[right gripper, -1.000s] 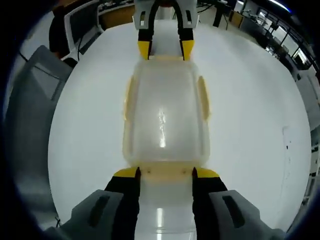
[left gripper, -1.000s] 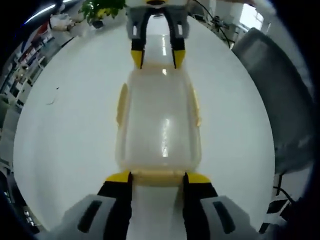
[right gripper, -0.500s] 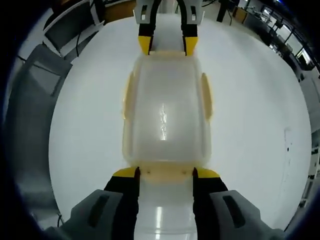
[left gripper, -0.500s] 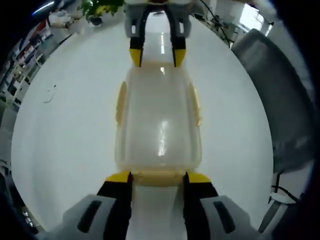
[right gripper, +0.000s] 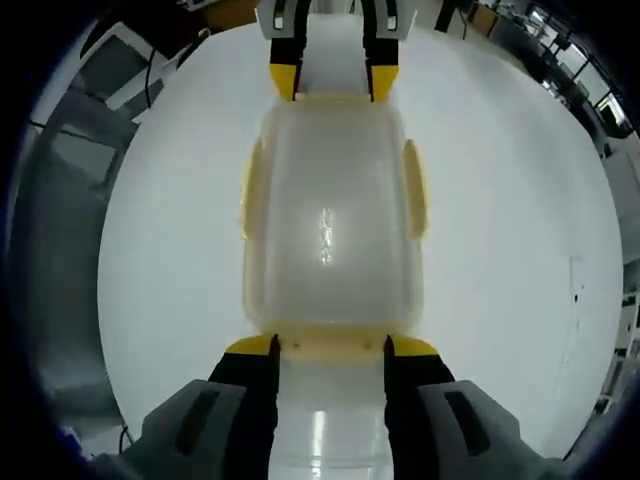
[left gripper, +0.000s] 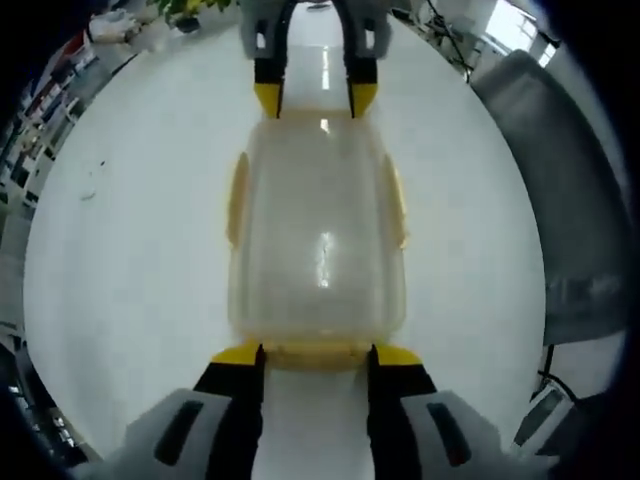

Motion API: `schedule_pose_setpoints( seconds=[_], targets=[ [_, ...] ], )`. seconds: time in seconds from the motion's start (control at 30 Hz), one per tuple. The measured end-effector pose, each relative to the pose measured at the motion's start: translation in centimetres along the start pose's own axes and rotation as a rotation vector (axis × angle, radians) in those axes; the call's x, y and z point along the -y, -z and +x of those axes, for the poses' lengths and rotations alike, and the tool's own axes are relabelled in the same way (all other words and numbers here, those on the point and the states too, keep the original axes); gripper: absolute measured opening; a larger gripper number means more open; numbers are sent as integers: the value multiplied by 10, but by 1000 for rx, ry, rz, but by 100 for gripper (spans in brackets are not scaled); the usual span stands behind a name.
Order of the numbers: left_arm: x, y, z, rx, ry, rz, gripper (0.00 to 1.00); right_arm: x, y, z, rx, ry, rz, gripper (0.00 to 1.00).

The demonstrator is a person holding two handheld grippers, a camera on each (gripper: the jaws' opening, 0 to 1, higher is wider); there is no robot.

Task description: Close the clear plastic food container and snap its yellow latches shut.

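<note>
Lid sits on the clear food container (left gripper: 318, 240); left tongs (left gripper: 315, 353) and right tongs (right gripper: 330, 345) stand wide, straddling end latches (right gripper: 330, 341), apparently pressing; side latches (right gripper: 414, 188) look unsnapped.

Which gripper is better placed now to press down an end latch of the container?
Neither clearly. The left gripper and right gripper each straddle an end latch of the container, symmetrically.

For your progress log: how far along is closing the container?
Done: the lid sits on the container. In hand: the left gripper and right gripper each straddle an end latch. Left: the side latches look splayed out, so probably not snapped.
</note>
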State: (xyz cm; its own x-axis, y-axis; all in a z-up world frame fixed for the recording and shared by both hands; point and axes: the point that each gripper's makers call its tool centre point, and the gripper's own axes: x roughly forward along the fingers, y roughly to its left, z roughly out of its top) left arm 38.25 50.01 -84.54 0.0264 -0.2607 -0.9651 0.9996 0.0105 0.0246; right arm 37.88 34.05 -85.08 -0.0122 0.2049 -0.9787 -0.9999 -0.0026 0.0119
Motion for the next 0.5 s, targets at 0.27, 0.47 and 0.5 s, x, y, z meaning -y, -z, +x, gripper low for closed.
schedule_pose_setpoints(
  seconds=[0.27, 0.47, 0.5],
  targets=[
    [2, 0, -1, 11, -3, -15, 35, -1, 0, 0, 7, 4, -3, 38],
    [1, 0, 0, -52, 0, -10, 35, -1, 0, -1, 16, 5, 0, 38],
    [1, 0, 0, -51, -1, -14, 35, -1, 0, -1, 19, 5, -2, 38]
  ],
)
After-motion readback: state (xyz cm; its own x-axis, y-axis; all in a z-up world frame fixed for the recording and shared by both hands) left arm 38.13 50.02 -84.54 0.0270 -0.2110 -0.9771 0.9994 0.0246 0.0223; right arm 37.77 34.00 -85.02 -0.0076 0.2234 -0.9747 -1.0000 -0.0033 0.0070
